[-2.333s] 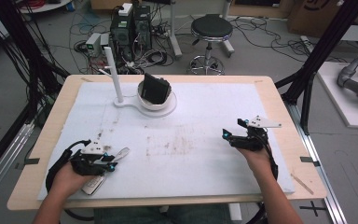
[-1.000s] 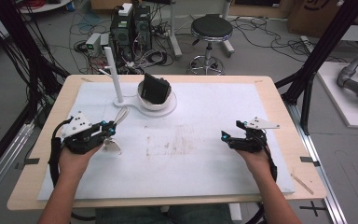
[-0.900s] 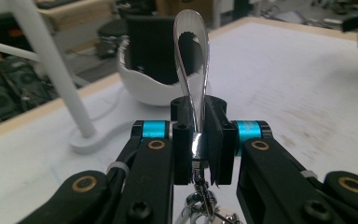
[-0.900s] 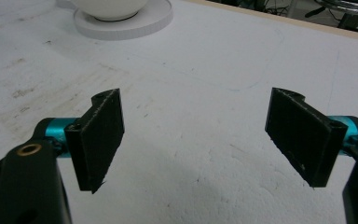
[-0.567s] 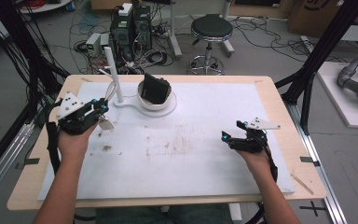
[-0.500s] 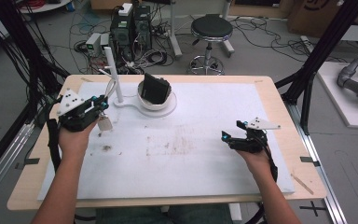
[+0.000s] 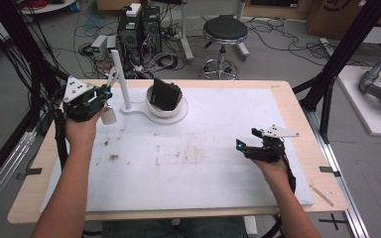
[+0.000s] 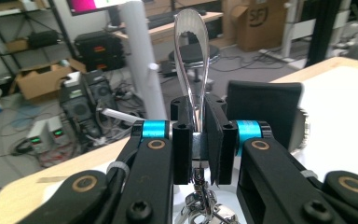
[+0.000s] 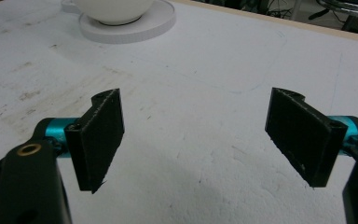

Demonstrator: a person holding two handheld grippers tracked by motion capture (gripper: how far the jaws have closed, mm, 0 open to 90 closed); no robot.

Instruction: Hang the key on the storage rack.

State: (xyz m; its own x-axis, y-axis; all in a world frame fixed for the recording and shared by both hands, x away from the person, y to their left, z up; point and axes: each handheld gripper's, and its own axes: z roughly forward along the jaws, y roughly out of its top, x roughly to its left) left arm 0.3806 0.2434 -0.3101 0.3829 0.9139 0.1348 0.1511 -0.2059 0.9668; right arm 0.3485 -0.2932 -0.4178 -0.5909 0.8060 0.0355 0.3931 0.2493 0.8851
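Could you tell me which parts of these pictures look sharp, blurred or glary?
Left gripper view: the metal loop in the left claw carries bright glints, and the room behind is soft. Right gripper view: the right claw is crisp, with a faint shadow on the mat. High view: evenly lit, slightly grainy.

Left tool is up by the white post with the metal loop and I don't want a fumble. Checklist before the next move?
1. Grip: left tool is shut on the lower end of the metal loop, which stands upright. Ok.
2. Loop clear of the white post: apart, not touching. Ok.
3. Peg on the post in sight, beside the loop. Ok.
4. Tag hanging under the left tool, off the table: cannot tell.
5. Right tool open, empty and away from the post. Ok.
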